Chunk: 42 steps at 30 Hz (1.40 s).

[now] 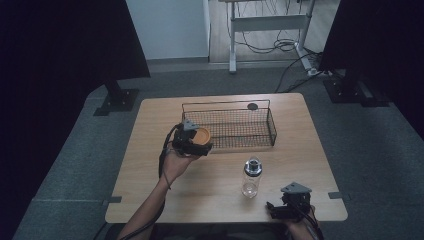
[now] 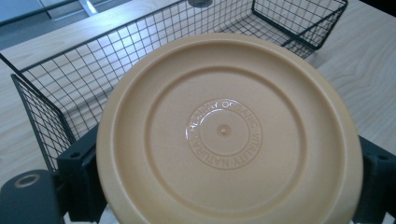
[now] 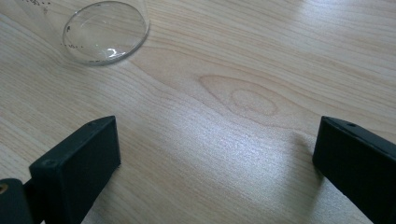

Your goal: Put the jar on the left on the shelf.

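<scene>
A round tan lid [image 1: 202, 135] was held in the left gripper [image 1: 192, 141], clamped between its two black jaws at the near left corner of a wire basket [image 1: 272, 131] on the table [image 1: 145, 165]. In the left gripper view the lid [image 2: 229, 135] was seen face-on, with the basket [image 2: 37, 112] just behind and below it. The work was judged to be roughly halfway: the lid had been picked up and carried to the basket's edge but had not been set inside, and the basket's mesh floor was bare. A clear bottle [image 1: 251, 177] with a dark cap was left standing upright on the table, near the front edge and well apart from the basket, untouched.

The right gripper [image 1: 289, 207] was rested at the front right edge of the table, its jaws spread wide with nothing between them; in the right gripper view only bare wood lay between the jaws, and the glassy base of the bottle [image 3: 106, 31] was seen at the upper left.

The lid was of smooth, matte plastic, moulded in concentric rings, with raised lettering circling a small central nub. The basket was made of thin black wire in a fine square grid, long and shallow, with a heavier rim. The table was of pale wood with a visible grain. A small dark disc [image 1: 252, 106] was noted on the table behind the basket.
</scene>
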Available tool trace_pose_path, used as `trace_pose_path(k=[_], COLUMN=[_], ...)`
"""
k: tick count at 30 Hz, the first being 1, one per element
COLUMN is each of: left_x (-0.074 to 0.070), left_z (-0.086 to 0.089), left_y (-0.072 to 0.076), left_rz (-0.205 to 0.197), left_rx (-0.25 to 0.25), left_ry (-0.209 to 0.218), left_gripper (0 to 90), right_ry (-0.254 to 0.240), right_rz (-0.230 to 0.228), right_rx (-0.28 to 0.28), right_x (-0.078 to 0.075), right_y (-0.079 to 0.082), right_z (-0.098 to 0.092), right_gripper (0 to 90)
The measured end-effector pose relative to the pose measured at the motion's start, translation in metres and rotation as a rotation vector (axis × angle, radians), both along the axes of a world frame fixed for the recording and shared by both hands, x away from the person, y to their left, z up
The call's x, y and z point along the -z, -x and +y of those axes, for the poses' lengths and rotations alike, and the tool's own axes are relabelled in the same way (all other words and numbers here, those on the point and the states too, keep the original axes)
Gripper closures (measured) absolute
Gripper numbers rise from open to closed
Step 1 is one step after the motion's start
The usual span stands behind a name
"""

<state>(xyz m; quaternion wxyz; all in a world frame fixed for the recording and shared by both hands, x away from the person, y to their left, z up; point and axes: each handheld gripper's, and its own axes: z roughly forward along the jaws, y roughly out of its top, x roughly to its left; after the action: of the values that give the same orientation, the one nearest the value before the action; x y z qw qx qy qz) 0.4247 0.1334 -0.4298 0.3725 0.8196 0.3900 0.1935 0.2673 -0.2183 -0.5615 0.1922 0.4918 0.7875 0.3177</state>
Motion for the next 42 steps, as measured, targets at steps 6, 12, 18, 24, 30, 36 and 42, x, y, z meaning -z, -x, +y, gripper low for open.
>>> trace_pose_path(k=[6, 12, 18, 24, 30, 36, 42], left_x=[-0.003, -0.005, -0.006, -0.006, -0.005, -0.004, -0.002], left_z=[-0.001, -0.002, -0.002, -0.001, -0.003, -0.003, -0.003], left_y=[-0.01, -0.02, -0.031, -0.04, -0.05, -0.06, -0.07], left_rz=[-0.002, -0.002, -0.004, 0.003, 0.002, 0.003, 0.006], left_rx=[-0.013, -0.024, -0.037, -0.046, -0.054, -0.078, -0.096], left_ry=[-0.011, -0.018, -0.019, -0.016, -0.018, -0.014, -0.015], left_gripper=[9.8, 9.8, 9.8, 9.8, 9.8, 9.8, 9.8], right_ry=[-0.001, -0.001, -0.001, -0.001, -0.001, -0.001, -0.001], right_rz=[0.0, 0.0, 0.0, -0.001, -0.001, -0.002, -0.002], right_rx=[0.0, 0.0, -0.001, -0.001, -0.002, -0.004, -0.006], right_x=[0.0, 0.0, 0.0, 0.0, 0.0, 0.0, 0.0], right_y=[0.0, 0.0, 0.0, 0.0, 0.0, 0.0, 0.0], right_z=[0.0, 0.0, 0.0, 0.0, 0.0, 0.0, 0.0], right_gripper=[0.1, 0.1, 0.1, 0.1, 0.1, 0.1, 0.1])
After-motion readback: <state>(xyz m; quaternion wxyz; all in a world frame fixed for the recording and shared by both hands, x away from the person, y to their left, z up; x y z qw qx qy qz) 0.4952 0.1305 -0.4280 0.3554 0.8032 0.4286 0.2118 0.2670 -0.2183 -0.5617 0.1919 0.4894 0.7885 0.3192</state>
